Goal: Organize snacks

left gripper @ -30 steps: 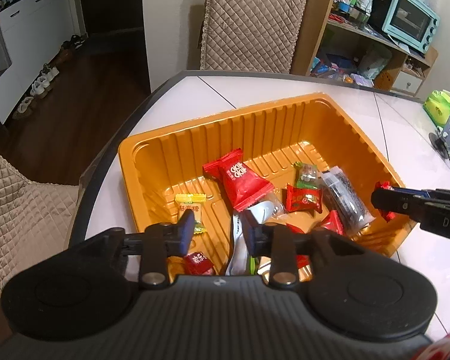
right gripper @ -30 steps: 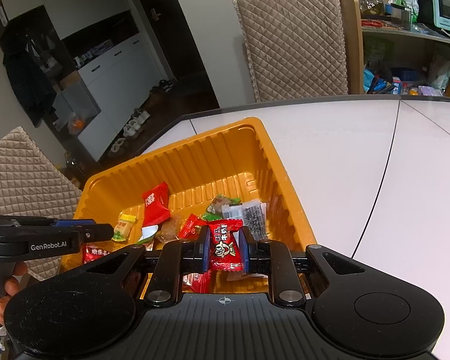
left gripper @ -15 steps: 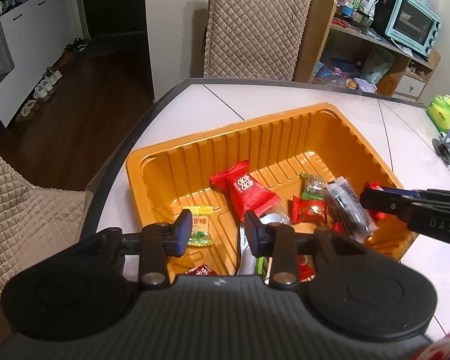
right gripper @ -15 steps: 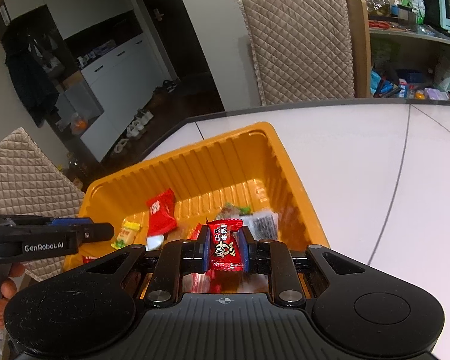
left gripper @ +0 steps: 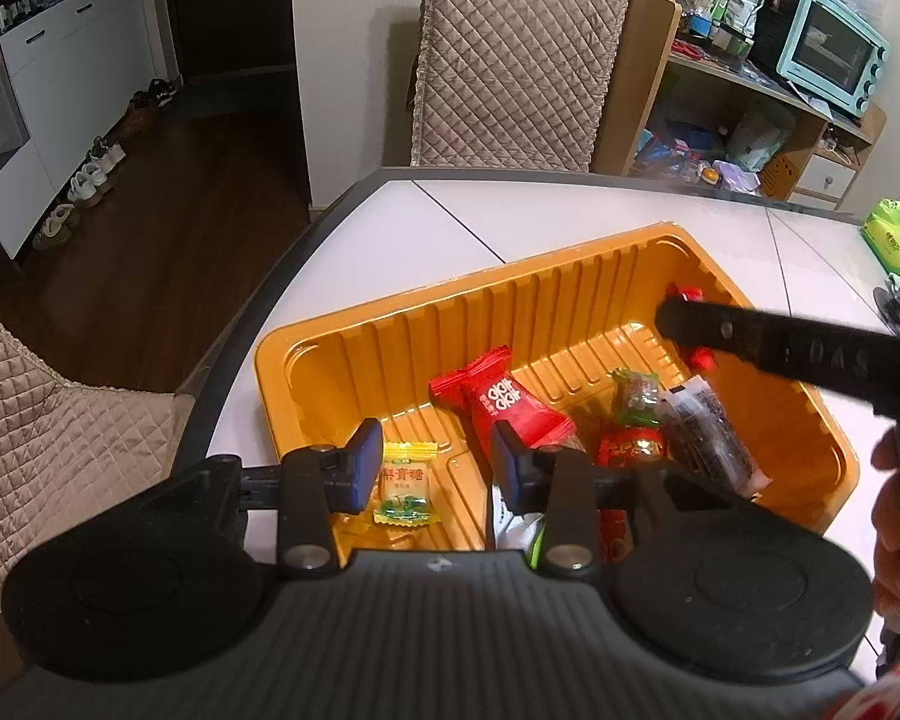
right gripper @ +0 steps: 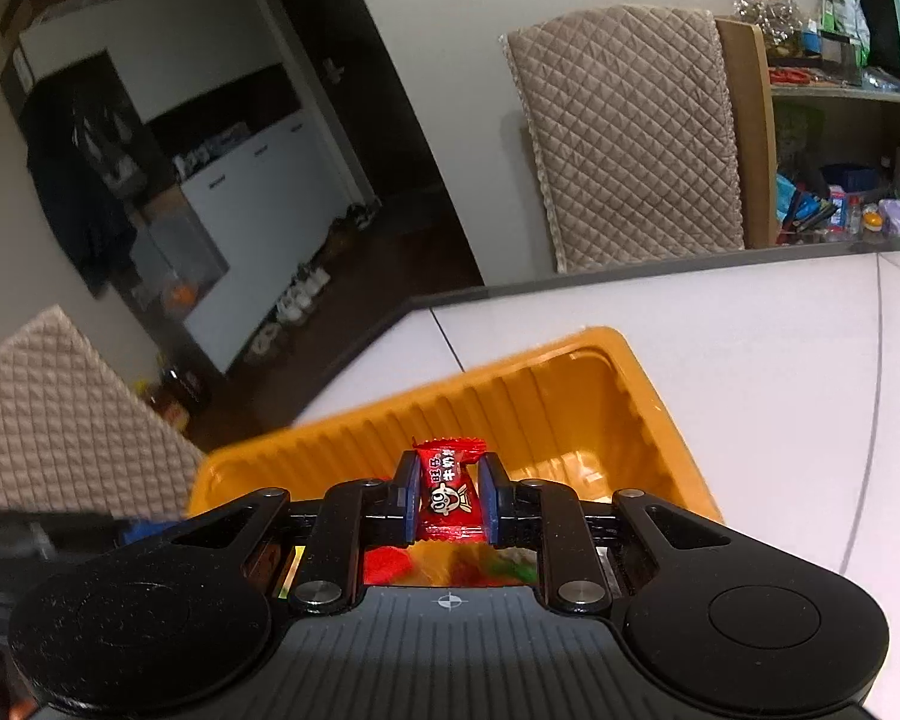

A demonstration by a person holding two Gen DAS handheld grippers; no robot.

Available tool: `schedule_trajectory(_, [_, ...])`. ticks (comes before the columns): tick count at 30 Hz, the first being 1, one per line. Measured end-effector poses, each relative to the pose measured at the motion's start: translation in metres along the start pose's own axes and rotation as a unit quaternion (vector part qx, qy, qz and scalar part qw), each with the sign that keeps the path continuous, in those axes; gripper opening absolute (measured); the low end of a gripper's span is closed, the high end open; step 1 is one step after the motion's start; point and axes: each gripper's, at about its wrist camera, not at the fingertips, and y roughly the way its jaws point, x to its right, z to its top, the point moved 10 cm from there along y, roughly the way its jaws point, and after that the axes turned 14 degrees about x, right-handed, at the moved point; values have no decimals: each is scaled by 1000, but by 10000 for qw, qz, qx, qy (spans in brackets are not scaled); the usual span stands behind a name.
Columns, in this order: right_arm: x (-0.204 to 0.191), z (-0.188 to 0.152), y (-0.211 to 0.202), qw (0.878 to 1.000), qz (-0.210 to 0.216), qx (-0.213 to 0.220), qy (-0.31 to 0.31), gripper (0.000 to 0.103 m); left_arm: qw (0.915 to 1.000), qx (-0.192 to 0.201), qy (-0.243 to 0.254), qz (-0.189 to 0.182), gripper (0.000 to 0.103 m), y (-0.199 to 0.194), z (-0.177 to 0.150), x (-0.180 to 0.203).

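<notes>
Clamping red candy [right gripper: 450, 495], right tongs [right gripper: 449, 501] now carried further over orange tray [right gripper: 648, 396], toward 12 o'clock wall. Left tongs [left gripper: 432, 468] wider than before, opening, nothing gripped; yellow candy [left gripper: 405, 489] below gap on tray floor. Tray sits on white worktop [right gripper: 780, 372].

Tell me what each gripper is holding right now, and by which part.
The right gripper pinches a small red candy by the sides of its wrapper, above the orange tray. The left gripper, jaws opening, holds nothing.
</notes>
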Motion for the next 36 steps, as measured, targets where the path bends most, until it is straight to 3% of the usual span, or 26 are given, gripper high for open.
schedule_trajectory(1, [1,2,1,10000,-7,12,51,28,10000,-6,-6,-3,37,0,0,0])
schedule_trajectory(3, [2,7,1,9999,-26,88,89,47,10000,-4,-14,-3,38,0,0,-1])
schedule_trajectory(5, [3,10,-1,9999,-55,146,36,50,10000,7,-6,1,39,-1,-1,-2])
schedule_trajectory(20, [16,-11,-26,9994,-285,-199,-38,52,9999,72,55,-67,46,-12,2,10])
schedule_trajectory(36, [16,-4,-73,9993,-361,-51,63,59,9993,241,206,-188,51,-47,5,34])
